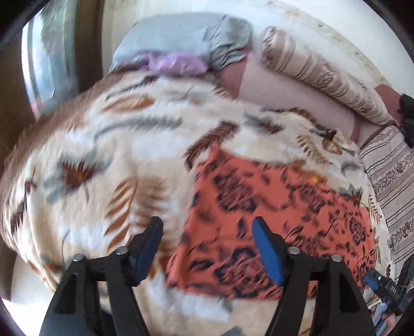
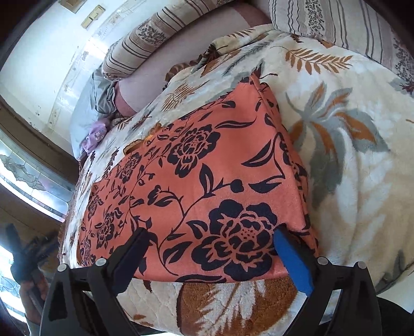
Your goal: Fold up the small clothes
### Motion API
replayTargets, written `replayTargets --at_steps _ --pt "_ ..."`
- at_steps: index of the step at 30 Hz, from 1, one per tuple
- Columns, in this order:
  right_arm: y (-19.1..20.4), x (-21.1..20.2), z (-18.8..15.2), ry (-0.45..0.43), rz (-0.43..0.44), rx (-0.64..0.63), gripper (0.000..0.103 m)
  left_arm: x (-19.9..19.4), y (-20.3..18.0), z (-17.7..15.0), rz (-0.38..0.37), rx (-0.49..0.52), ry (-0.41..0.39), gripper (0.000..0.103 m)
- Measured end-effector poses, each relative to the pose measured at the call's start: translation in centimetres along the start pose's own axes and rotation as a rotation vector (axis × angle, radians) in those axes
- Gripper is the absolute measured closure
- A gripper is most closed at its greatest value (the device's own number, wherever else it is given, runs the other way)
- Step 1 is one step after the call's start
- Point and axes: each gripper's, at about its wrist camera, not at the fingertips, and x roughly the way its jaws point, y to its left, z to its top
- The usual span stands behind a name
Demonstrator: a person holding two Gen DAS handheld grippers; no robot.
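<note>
An orange cloth with dark blue flowers (image 2: pixel 207 175) lies flat and folded on a cream leaf-print blanket (image 2: pixel 349 168). My right gripper (image 2: pixel 209 240) is open and empty just above the cloth's near edge. In the blurred left wrist view the same cloth (image 1: pixel 271 206) lies ahead and to the right. My left gripper (image 1: pixel 207 230) is open and empty above the cloth's left edge. The right gripper shows at the lower right edge of the left wrist view (image 1: pixel 383 287).
The blanket (image 1: pixel 116 155) covers a bed. Striped pillows (image 2: pixel 336 20) and a striped bolster (image 1: pixel 318 72) lie at the far side. A grey garment (image 1: pixel 186 41) and a purple cloth (image 1: pixel 176 63) lie at the far end. A window (image 2: pixel 26 175) is at the left.
</note>
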Motion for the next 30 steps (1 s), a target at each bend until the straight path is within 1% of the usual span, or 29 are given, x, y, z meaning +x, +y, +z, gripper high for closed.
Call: replayTargets --at_steps 1,2,3,4,5,6,7,8,9,10,12,14,18,25,28,30 --pt "0.0 0.0 0.0 0.000 0.000 -0.002 0.004 0.2 -1.1 0.4 -0.011 0.024 -0.021 0.018" --pt "0.0 0.0 0.1 0.000 -0.001 -0.004 0.004 0.7 -2.2 0.6 -0.026 0.053 -0.039 0.015" --pt "0.1 0.0 0.0 -0.001 0.000 -0.006 0.004 1.7 -3.4 0.5 -0.024 0.096 -0.050 0.014" --pt "0.1 0.0 0.0 -0.001 0.002 -0.008 0.004 2.8 -4.1 0.0 0.003 0.135 -0.035 0.014" --pt "0.1 0.0 0.0 -0.002 0.005 -0.008 0.004 4.9 -4.7 -0.5 0.057 0.165 0.019 0.014" --pt "0.0 -0.1 0.0 -0.002 0.010 -0.006 0.004 7.4 -4.8 -1.2 0.109 0.175 0.113 0.014" --pt "-0.1 -0.1 0.0 -0.002 0.015 -0.004 0.004 9.6 -4.2 -2.2 0.127 0.150 0.212 0.016" --pt "-0.2 -0.1 0.0 -0.003 0.020 0.000 0.004 10.3 -3.7 -3.0 0.114 0.119 0.234 0.015" --pt "-0.3 -0.1 0.0 -0.003 0.025 0.004 0.004 9.3 -3.2 -3.4 0.096 0.112 0.156 0.015" --pt "-0.4 -0.1 0.1 -0.003 0.028 0.006 0.004 8.8 -3.1 -3.6 0.113 0.132 0.153 0.015" --pt "-0.4 0.0 0.1 -0.005 0.025 0.002 0.003 8.1 -3.1 -3.6 0.111 0.156 0.152 0.015" --pt "-0.2 0.2 0.2 -0.004 0.018 -0.008 0.001 7.9 -2.9 -3.4 0.112 0.167 0.156 0.015" --pt "0.4 0.3 0.0 -0.005 -0.014 -0.036 0.000 7.9 -3.0 -3.9 0.120 0.171 0.155 0.015" --pt "-0.1 -0.2 -0.2 -0.011 0.018 -0.021 0.001 7.1 -3.3 -4.5 0.126 0.189 0.169 0.015" --pt "0.1 -0.2 -0.3 -0.012 0.010 -0.028 0.001 6.0 -3.5 -4.5 0.135 0.201 0.156 0.015" --pt "0.1 -0.2 -0.3 -0.014 0.008 -0.032 0.001 5.2 -3.5 -4.4 0.135 0.200 0.129 0.015"
